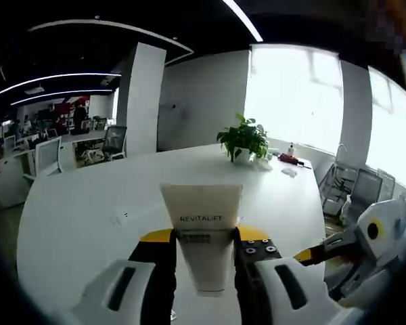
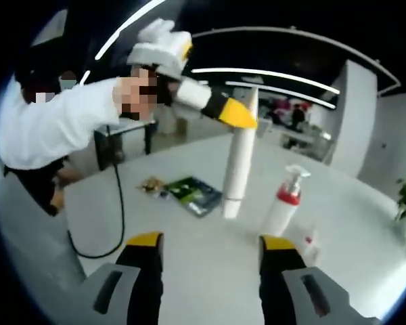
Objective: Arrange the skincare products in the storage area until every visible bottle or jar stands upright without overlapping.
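Observation:
A cream tube [image 1: 203, 217] marked REVITALIFT is pinched between my left gripper's [image 1: 204, 237] jaws, wide crimped end up, narrow end down. In the right gripper view the same tube [image 2: 237, 162] hangs nearly upright over the white table [image 2: 189, 257], held near its top by the left gripper [image 2: 235, 114] coming in from the upper left. Just right of it stands an upright white pump bottle [image 2: 284, 203] with a red collar, and a small bottle [image 2: 310, 245] stands further right. My right gripper [image 2: 211, 247] is open with nothing between its jaws; its yellow tip [image 1: 311, 256] shows low right.
A green packet [image 2: 197, 195] and small wrappers [image 2: 151, 184] lie on the table behind the tube. A black cable [image 2: 111, 223] loops off the left edge. A person's white sleeve [image 2: 61, 125] is at the left. A potted plant [image 1: 242, 139] stands at the table's far side.

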`<control>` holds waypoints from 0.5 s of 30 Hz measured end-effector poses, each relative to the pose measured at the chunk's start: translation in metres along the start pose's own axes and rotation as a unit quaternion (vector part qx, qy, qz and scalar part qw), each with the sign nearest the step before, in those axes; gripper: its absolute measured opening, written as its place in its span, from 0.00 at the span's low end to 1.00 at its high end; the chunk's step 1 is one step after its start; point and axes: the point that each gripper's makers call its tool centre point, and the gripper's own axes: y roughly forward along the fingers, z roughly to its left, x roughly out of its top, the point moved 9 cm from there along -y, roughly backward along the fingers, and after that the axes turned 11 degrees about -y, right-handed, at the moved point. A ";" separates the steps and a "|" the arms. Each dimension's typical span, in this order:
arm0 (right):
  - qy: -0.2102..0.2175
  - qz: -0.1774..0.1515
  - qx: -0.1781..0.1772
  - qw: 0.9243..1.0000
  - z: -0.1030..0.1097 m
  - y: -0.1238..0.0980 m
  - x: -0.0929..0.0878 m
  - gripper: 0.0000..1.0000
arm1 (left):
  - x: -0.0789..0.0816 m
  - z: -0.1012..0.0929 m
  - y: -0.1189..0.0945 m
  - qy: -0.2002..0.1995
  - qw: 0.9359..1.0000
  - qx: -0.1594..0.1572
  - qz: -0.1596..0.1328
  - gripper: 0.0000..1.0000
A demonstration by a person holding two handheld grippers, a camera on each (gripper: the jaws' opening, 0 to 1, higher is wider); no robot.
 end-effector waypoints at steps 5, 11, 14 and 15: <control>0.002 -0.008 -0.014 1.000 -0.005 -0.001 0.004 0.45 | 0.001 -0.017 -0.004 0.009 1.000 -0.021 -0.001 0.29; 0.000 -0.007 -0.027 1.000 -0.008 0.004 0.007 0.40 | -0.004 -0.032 -0.006 -0.005 0.999 -0.042 -0.006 0.29; 0.003 -0.013 -0.027 1.000 -0.009 0.004 0.008 0.36 | -0.006 -0.042 -0.009 0.005 0.999 -0.052 -0.001 0.29; -0.002 -0.012 -0.028 1.000 -0.010 0.004 0.008 0.37 | -0.006 -0.044 -0.010 0.005 0.999 -0.054 -0.001 0.29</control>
